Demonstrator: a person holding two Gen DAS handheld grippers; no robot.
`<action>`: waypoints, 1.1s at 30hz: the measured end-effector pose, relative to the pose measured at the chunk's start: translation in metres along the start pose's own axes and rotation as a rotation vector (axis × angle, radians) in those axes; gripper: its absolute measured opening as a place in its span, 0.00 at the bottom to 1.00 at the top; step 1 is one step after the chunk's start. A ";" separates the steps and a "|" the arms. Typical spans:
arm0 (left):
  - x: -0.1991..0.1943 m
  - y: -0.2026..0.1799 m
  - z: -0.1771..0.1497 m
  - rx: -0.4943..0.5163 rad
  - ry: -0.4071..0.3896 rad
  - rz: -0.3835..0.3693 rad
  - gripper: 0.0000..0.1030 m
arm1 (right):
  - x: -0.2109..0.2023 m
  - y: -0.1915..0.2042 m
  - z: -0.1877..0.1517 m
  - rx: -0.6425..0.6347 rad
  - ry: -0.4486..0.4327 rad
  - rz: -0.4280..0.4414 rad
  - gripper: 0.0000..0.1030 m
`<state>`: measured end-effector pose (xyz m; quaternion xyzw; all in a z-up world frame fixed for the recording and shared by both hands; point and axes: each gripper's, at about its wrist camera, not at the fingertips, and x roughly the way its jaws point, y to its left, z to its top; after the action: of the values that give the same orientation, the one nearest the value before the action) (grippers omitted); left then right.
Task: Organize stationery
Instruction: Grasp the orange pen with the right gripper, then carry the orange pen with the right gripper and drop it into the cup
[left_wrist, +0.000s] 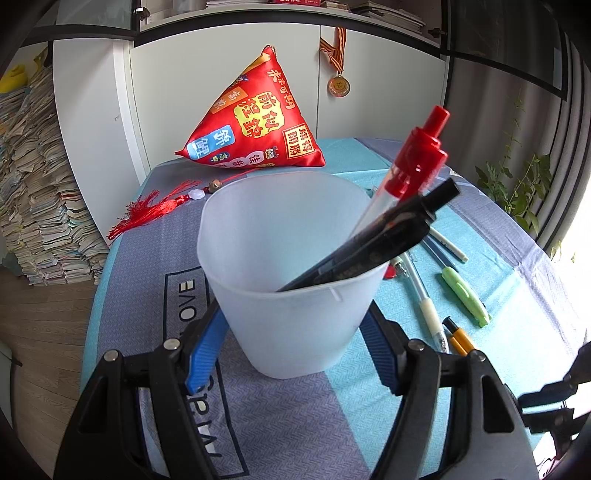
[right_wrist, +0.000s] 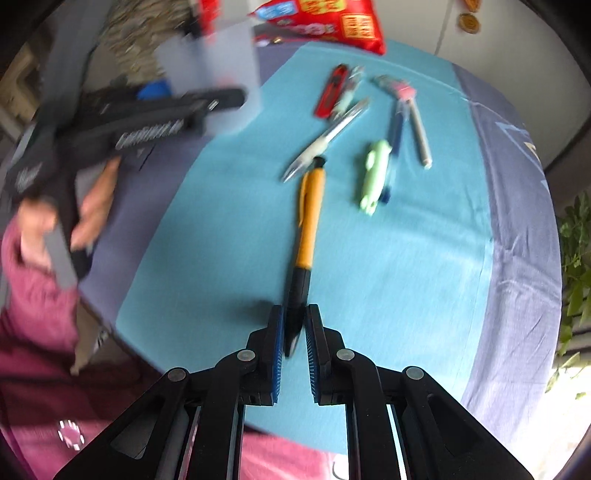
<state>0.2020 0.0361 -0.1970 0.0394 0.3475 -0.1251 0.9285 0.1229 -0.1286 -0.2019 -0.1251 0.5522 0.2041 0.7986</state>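
Observation:
My left gripper (left_wrist: 291, 332) is shut on a frosted plastic cup (left_wrist: 291, 269) that stands upright on the table. A red-capped pen (left_wrist: 410, 173) and a black pen (left_wrist: 373, 243) lean in it. My right gripper (right_wrist: 294, 325) is shut on the black tip end of an orange pen (right_wrist: 310, 218), held over the blue cloth. Loose on the cloth lie a green pen (right_wrist: 375, 173), a clear white pen (right_wrist: 325, 142), a dark blue pen (right_wrist: 395, 129), a grey pen (right_wrist: 419, 129) and a red utility knife (right_wrist: 330, 90). The right wrist view is blurred.
A red tetrahedral cushion (left_wrist: 255, 122) with a red tassel (left_wrist: 155, 210) sits at the table's far side. White cabinets (left_wrist: 221, 92) stand behind, a paper stack (left_wrist: 40, 192) to the left, plants (left_wrist: 517, 184) to the right. The left hand-held gripper and cup show in the right wrist view (right_wrist: 147, 118).

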 end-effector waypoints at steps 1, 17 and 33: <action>0.000 0.000 0.000 0.000 0.000 0.000 0.68 | -0.001 0.004 -0.003 -0.022 0.004 -0.006 0.12; -0.001 0.000 -0.001 0.003 -0.001 -0.002 0.68 | 0.017 -0.016 0.060 0.110 -0.042 -0.010 0.14; -0.001 0.000 -0.001 0.003 0.000 -0.003 0.68 | 0.029 -0.021 0.089 0.138 -0.065 -0.038 0.14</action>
<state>0.2006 0.0363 -0.1975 0.0405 0.3471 -0.1270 0.9283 0.2151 -0.1039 -0.1976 -0.0735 0.5363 0.1546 0.8265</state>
